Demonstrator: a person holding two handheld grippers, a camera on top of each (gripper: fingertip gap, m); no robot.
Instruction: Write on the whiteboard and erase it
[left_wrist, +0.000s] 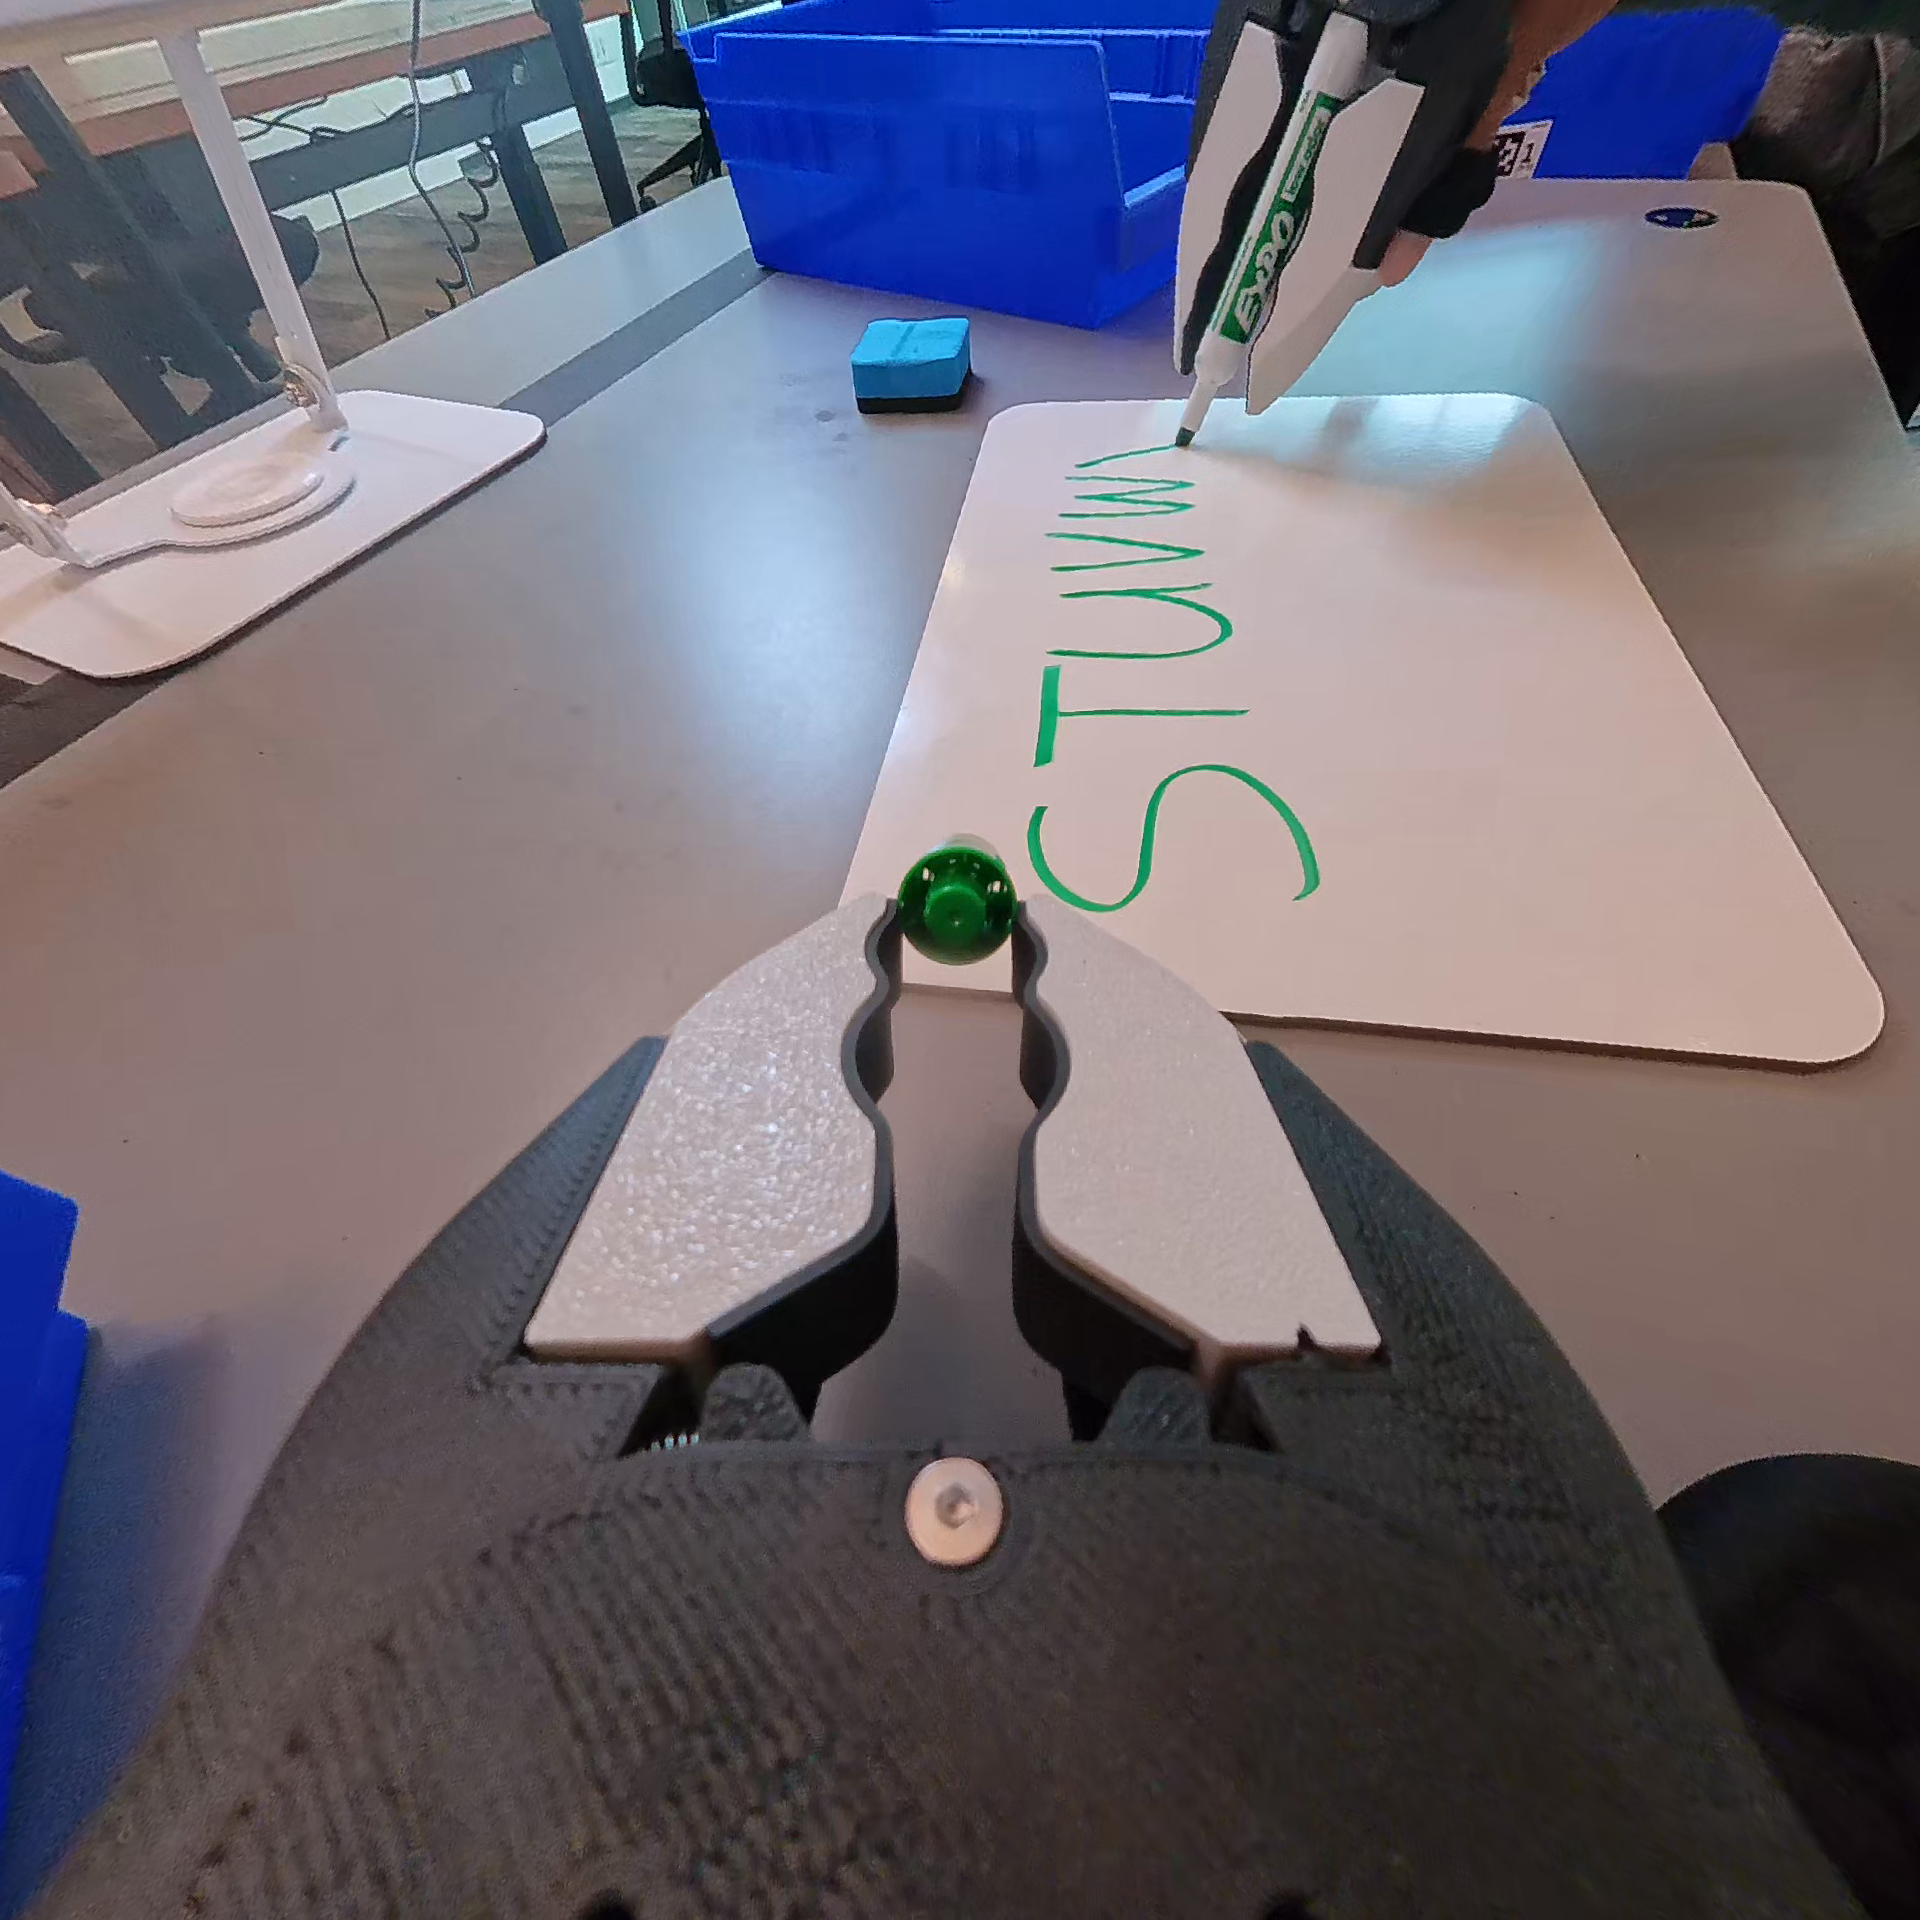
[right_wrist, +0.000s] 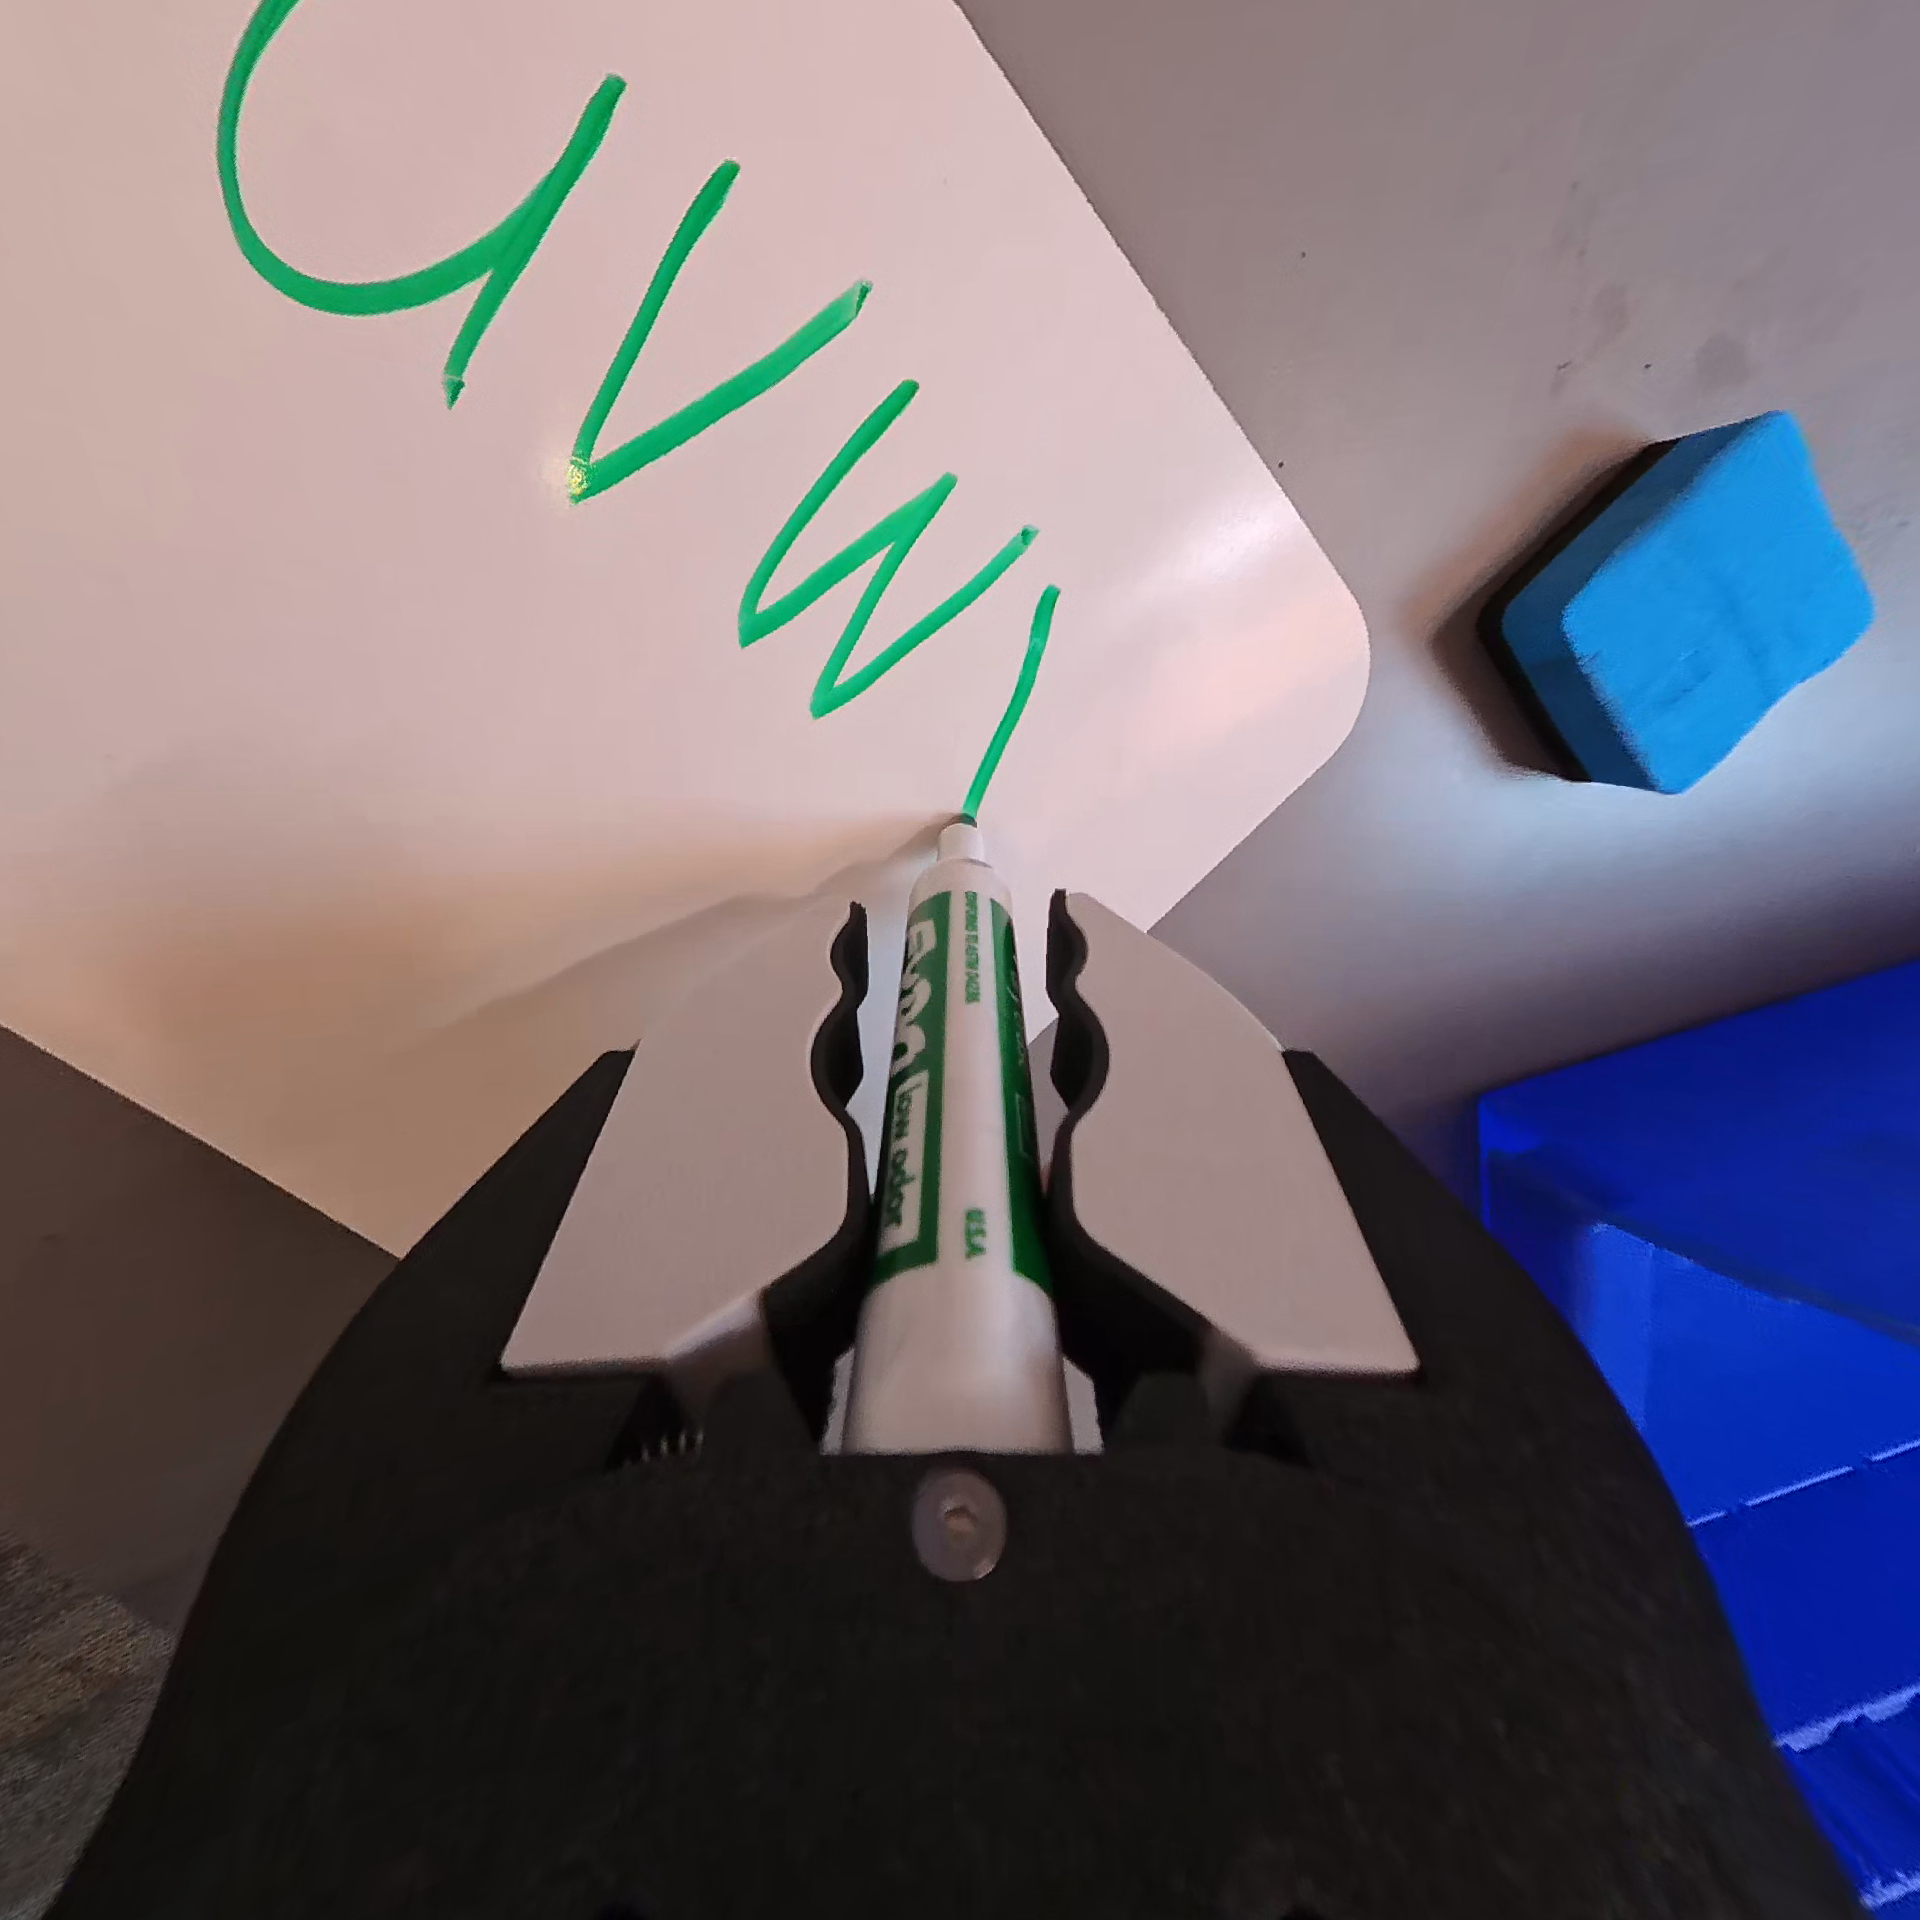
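A white whiteboard (left_wrist: 1455, 727) lies flat on the grey table and bears a row of green letters (left_wrist: 1153, 665). My right gripper (right_wrist: 954, 920) is shut on a white and green marker (right_wrist: 956, 1143) that runs along its fingers. The marker's tip (right_wrist: 964, 826) touches the board at the end of a fresh green stroke (right_wrist: 1013, 707). The left wrist view shows this gripper (left_wrist: 1236, 384) and marker (left_wrist: 1262, 249) at the board's far end. My left gripper (left_wrist: 956, 920) is shut on the green marker cap (left_wrist: 956, 906), at the board's near left corner.
A blue eraser (left_wrist: 911, 358) with a black base lies on the table left of the board's far end; it also shows in the right wrist view (right_wrist: 1694, 603). Blue plastic bins (left_wrist: 935, 145) stand behind it. A white lamp base (left_wrist: 249, 499) sits at the left. My hands' fingertips stand some 30 centimeters from each other. The left gripper is farther from the blue eraser (left_wrist: 911, 358), some 35 centimeters, than the right, some 12 centimeters. Look for it in the right wrist view (right_wrist: 1636, 552) too.
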